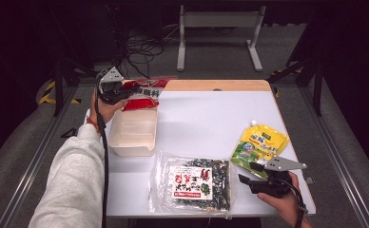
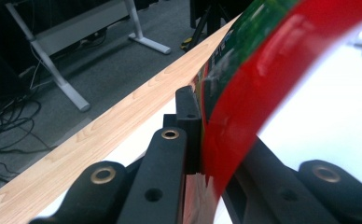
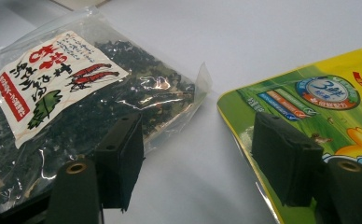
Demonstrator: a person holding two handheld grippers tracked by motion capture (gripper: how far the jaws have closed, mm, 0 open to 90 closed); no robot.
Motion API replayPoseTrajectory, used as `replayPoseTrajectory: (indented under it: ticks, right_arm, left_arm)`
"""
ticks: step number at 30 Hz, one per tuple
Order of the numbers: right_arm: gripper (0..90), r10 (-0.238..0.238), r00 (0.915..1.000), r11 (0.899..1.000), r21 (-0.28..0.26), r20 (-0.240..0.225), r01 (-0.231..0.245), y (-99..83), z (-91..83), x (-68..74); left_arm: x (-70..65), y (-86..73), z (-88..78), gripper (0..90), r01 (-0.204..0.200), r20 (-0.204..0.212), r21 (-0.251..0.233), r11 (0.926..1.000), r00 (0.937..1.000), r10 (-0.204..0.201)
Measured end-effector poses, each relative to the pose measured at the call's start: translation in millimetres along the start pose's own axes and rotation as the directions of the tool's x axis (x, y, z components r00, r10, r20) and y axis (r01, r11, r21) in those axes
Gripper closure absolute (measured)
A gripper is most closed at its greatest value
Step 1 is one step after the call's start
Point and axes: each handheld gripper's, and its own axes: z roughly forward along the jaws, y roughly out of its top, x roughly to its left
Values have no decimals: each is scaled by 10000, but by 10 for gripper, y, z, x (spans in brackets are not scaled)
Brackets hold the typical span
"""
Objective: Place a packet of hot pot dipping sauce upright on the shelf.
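My left gripper (image 1: 121, 91) is shut on the edge of a red and white snack packet (image 1: 145, 94), held in the air at the table's far left, just above the far end of a clear plastic container (image 1: 132, 135). In the left gripper view the jaws (image 2: 198, 119) pinch the red packet (image 2: 263, 93). My right gripper (image 1: 248, 175) rests open near the front right, with nothing between its fingers. It sits between a clear bag of dark dried seaweed (image 1: 197, 183) and a yellow spouted pouch (image 1: 261, 145). The right gripper view shows the open gripper (image 3: 202, 144), the seaweed bag (image 3: 76, 102) and the yellow pouch (image 3: 319, 102).
The white table (image 1: 211, 118) has a wooden strip (image 1: 216, 85) along its far edge. Behind it stand a metal table frame (image 1: 218, 28) and loose cables (image 1: 142, 52) on the grey floor. Metal rails run along both sides.
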Motion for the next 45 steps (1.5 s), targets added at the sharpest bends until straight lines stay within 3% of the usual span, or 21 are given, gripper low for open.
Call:
replayPoseTrajectory:
  ticks: [4,11,15,17,22,31,34,45]
  right_arm:
    - [350,-38,10000,10000,-8,-40,38,2,0,13]
    - [343,-147,9997,9999,75,-204,149,6,10,46]
    - [340,-228,9994,9997,118,-267,231,4,2,55]
    - [336,-287,9992,9995,109,-277,290,8,-4,55]
    - [334,-345,9989,9994,-76,-309,343,53,-24,33]
    - [331,-510,9977,9986,78,-438,514,91,47,53]
    - [331,-545,9976,9985,75,-428,548,108,61,57]
    - [331,-506,9978,9987,-50,-426,504,118,31,23]
  left_arm:
    - [6,-61,119,898,239,-71,536,9983,9997,-236]
    - [-15,-108,236,849,606,-154,831,9947,9981,-595]
    - [-2,-106,154,786,916,-439,650,9937,9951,-889]
    - [9,-123,92,765,1054,-773,640,9924,9919,-1004]
    - [10,-205,11,892,1036,-644,800,9914,9930,-986]
    - [35,-297,16,893,1370,-761,872,9867,9885,-1305]
    - [58,-343,36,888,1372,-794,1279,9823,9886,-1277]
    - [74,-358,-45,814,1644,-1185,1123,9800,9814,-1511]
